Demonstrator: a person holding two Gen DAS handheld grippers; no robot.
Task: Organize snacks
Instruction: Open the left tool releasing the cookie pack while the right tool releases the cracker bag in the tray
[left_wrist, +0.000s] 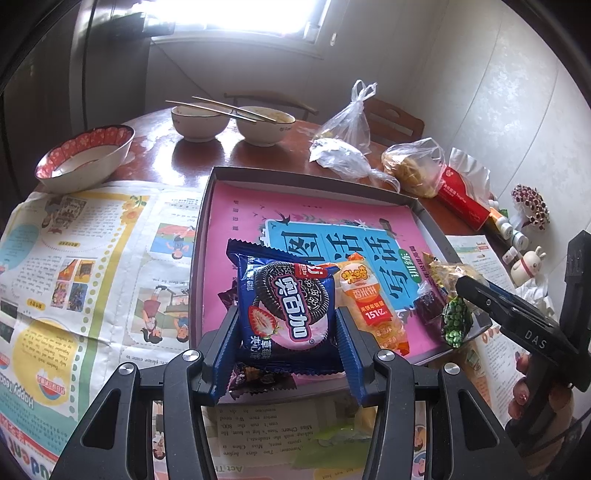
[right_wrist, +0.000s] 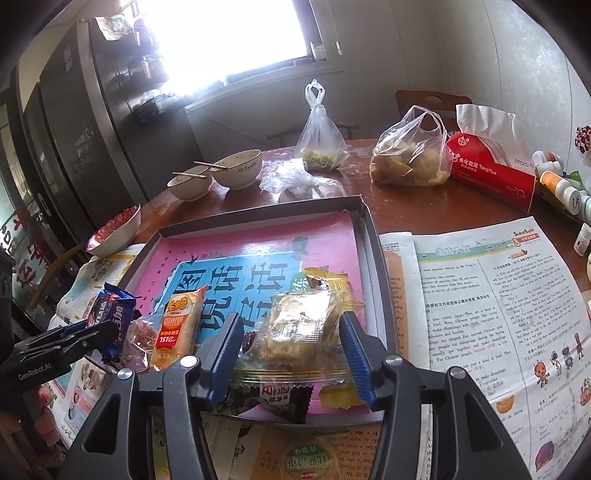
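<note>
Two grippers work over the shallow box (left_wrist: 207, 206): the left gripper (left_wrist: 286, 332) is clamped on the blue cookie pack (left_wrist: 286, 295) at the box's near edge, while the right gripper (right_wrist: 291, 343) straddles a clear cracker packet (right_wrist: 295, 328) at the box's near right, pads apparently just off it (released, by the look). Judged step: laying snacks into the box. Next calls for setting the cookie pack flat beside the orange rice-cracker pack (left_wrist: 373, 306) already in the box.

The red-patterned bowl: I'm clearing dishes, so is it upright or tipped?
Tipped. The red-patterned bowl leans with one rim edge raised, its whitish inside facing the camera, resting partly on the newspaper.
</note>
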